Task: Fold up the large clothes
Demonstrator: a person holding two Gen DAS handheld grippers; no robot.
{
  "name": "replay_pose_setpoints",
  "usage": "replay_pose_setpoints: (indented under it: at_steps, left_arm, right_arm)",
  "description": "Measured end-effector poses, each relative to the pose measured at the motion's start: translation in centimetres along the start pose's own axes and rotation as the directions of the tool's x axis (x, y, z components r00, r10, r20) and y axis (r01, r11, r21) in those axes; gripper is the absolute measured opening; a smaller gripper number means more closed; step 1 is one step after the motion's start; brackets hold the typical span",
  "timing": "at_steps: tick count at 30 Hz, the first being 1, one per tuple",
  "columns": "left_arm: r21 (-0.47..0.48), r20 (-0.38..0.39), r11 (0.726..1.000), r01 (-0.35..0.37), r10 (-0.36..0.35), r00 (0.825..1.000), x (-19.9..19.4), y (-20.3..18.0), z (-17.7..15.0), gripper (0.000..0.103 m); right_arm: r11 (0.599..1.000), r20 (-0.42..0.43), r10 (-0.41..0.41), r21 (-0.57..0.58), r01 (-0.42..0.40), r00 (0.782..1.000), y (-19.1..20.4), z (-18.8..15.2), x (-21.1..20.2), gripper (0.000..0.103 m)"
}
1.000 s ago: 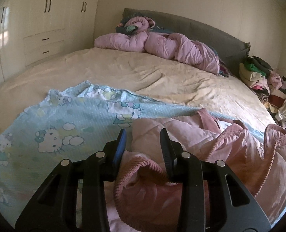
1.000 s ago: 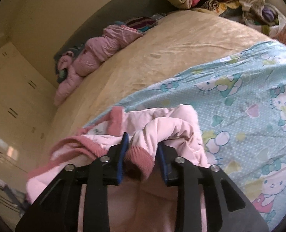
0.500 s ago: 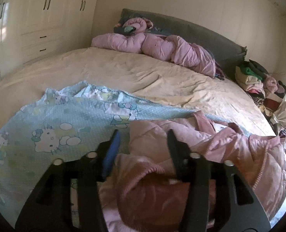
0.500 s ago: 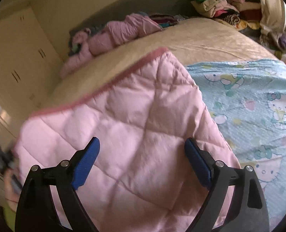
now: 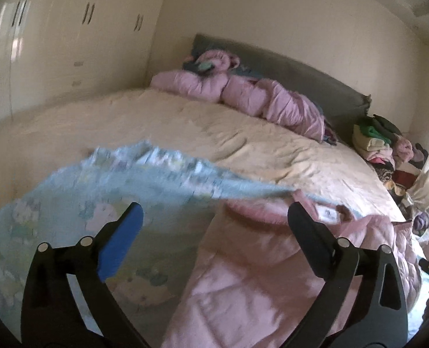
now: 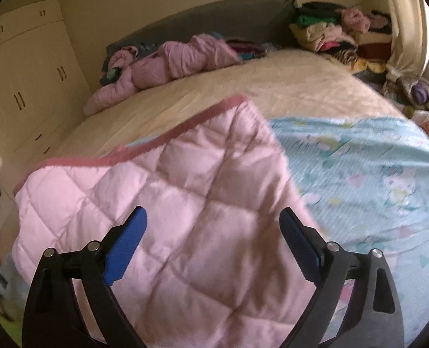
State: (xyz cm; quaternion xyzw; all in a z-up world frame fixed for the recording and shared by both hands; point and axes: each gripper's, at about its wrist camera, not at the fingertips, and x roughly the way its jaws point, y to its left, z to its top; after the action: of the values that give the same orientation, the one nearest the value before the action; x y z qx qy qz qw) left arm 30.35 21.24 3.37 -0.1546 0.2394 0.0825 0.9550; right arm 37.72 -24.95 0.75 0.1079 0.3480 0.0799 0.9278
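Observation:
A pink quilted jacket [image 6: 185, 203] with a darker pink ribbed hem lies spread on a light blue cartoon-print sheet [image 6: 374, 168] at the near edge of the bed. In the left wrist view the jacket [image 5: 258, 284] lies below my open left gripper [image 5: 214, 226], which holds nothing. My right gripper [image 6: 213, 226] is wide open above the jacket's quilted panel and holds nothing. The left wrist view is motion-blurred.
The bed has a cream cover [image 5: 185, 127] and a grey headboard [image 5: 301, 78]. A bunched pink duvet [image 5: 243, 95] lies by the headboard. A pile of clothes [image 5: 382, 145] sits at the bed's far right. White wardrobes [image 5: 55, 43] stand to the left.
Both grippers have let go of the jacket's ribbed cuffs and opened wide. The jacket has dropped flat onto the blue sheet. Both grippers have drawn back and up.

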Motion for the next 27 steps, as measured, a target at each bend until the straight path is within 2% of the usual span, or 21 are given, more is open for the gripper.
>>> replay_pose_setpoints:
  at_steps: [3,5,7,8,9,12,15,16,17,18,19,20,21,23,27]
  left_arm:
    - [-0.082,-0.098,0.996,0.024,-0.032,0.995,1.0,2.2,-1.3,0.093]
    - [-0.131,-0.137,0.991,0.025,-0.043,0.99,1.5,3.1,-2.2,0.093]
    - [-0.154,-0.21,0.986,0.068,-0.1,0.973,2.3,3.2,-3.1,0.093]
    - [-0.141,-0.242,0.986,0.087,-0.119,0.963,2.7,2.9,-3.5,0.093]
    - [-0.121,-0.252,0.988,0.093,-0.121,0.96,2.8,2.5,-3.8,0.093]
    - [-0.009,-0.266,0.996,0.092,-0.091,0.96,3.2,0.6,-4.5,0.093]
    - [0.066,-0.278,0.993,0.102,-0.08,0.957,3.8,-0.9,-5.3,0.09]
    - [0.103,-0.28,0.991,0.083,-0.051,0.959,4.0,-1.3,-5.6,0.069]
    - [0.142,-0.276,0.988,0.059,-0.018,0.961,4.3,-1.7,-5.9,0.045]
    - [0.169,-0.263,0.985,0.04,0.006,0.965,4.2,-1.7,-5.9,0.04]
    - [0.19,-0.247,0.981,0.029,0.019,0.969,4.2,-1.9,-5.9,0.024]
    - [0.195,-0.239,0.98,0.027,0.021,0.971,4.2,-1.7,-5.8,0.02]
    - [0.178,-0.223,0.984,0.028,0.013,0.975,3.9,-1.4,-5.5,0.02]
    - [0.146,-0.191,0.988,0.04,-0.011,0.982,3.5,-0.9,-4.8,0.015]
    - [0.129,-0.088,0.991,0.043,-0.032,0.996,2.4,-1.5,-2.6,0.012]
  right_arm:
    - [1.0,0.015,-0.03,0.001,0.03,0.999,-1.0,0.9,0.0,0.094]
    - [0.999,0.017,-0.051,0.002,0.051,0.999,-1.6,1.3,0.4,0.094]
    - [0.998,0.011,-0.067,0.004,0.067,0.998,-2.2,1.6,1.0,0.094]
    - [0.997,-0.001,-0.073,0.002,0.073,0.997,-2.5,1.7,1.5,0.094]
    - [0.997,-0.01,-0.078,0.002,0.078,0.997,-2.7,1.8,1.8,0.094]
    - [0.999,-0.074,-0.046,-0.005,0.046,0.996,-3.0,2.0,3.2,0.094]
    - [0.995,-0.116,-0.082,-0.07,0.074,0.99,-2.6,2.1,4.8,0.092]
    - [0.993,-0.114,-0.087,-0.087,0.077,0.99,-2.3,2.0,4.9,0.087]
    - [0.988,-0.116,-0.105,-0.122,0.091,0.988,-1.9,2.0,5.3,0.066]
    - [0.982,-0.123,-0.131,-0.151,0.112,0.984,-1.6,1.8,5.7,0.054]
    - [0.98,-0.126,-0.136,-0.161,0.115,0.983,-1.3,1.6,5.9,0.048]
    - [0.978,-0.117,-0.145,-0.167,0.124,0.983,-1.0,1.3,6.0,0.034]
    - [0.972,-0.095,-0.166,-0.186,0.147,0.981,-0.7,1.1,5.8,0.026]
    - [0.966,-0.042,-0.174,-0.2,0.163,0.984,-0.3,0.9,5.1,0.019]
    - [0.975,0.069,-0.179,-0.12,0.186,0.981,-1.1,2.2,2.7,0.016]
